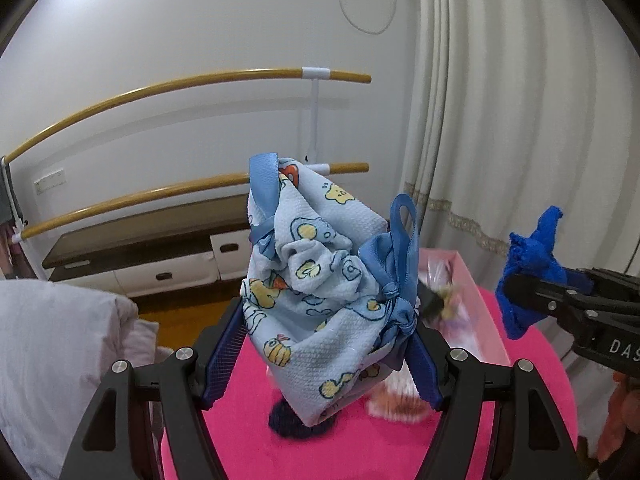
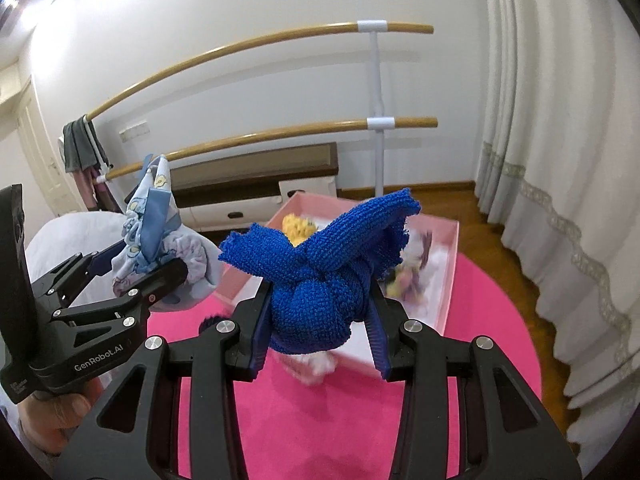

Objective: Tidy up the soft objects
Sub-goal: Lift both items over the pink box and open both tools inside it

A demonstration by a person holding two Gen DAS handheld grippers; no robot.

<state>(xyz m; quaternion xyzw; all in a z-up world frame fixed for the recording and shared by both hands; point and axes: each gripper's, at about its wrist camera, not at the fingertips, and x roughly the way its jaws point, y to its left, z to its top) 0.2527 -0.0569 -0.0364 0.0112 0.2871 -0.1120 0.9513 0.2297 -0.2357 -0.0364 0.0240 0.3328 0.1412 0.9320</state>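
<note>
Left wrist view. The left gripper (image 1: 326, 344) is clamped on a light blue drawstring pouch of waffle-textured cloth printed with yellow cartoon figures and tied with blue satin ribbon (image 1: 316, 292). Its 2 blue ribbed pads press the pouch's lower sides, so the gathered mouth stands upward and the bottom corner hangs clear above the round hot-pink tabletop (image 1: 248, 448); this grip probably keeps the soft load from spilling. Beneath the pouch lie a dark fuzzy item (image 1: 286, 424) and a blurred pale-and-orange soft item (image 1: 396, 400). At right, the right gripper (image 1: 520, 292) holds a royal blue knitted cloth (image 1: 532, 264).

Right wrist view. The right gripper's jaws stand fairly narrow, pinching the bunched middle of the knitted cloth (image 2: 320, 280), whose 2 free ends flare upward. The bundle is carried above the near edge of an open pale pink rectangular box (image 2: 450, 280), the likely destination; a yellow soft toy (image 2: 298, 226) and blurred small plush pieces (image 2: 412, 276) already occupy it and may crowd any placement. At left, the left gripper (image 2: 132, 268) carries the pouch (image 2: 150, 216). Beyond stand 2 wooden rails on a white post (image 2: 378, 120) and a cream pleated curtain (image 2: 560, 140).
</note>
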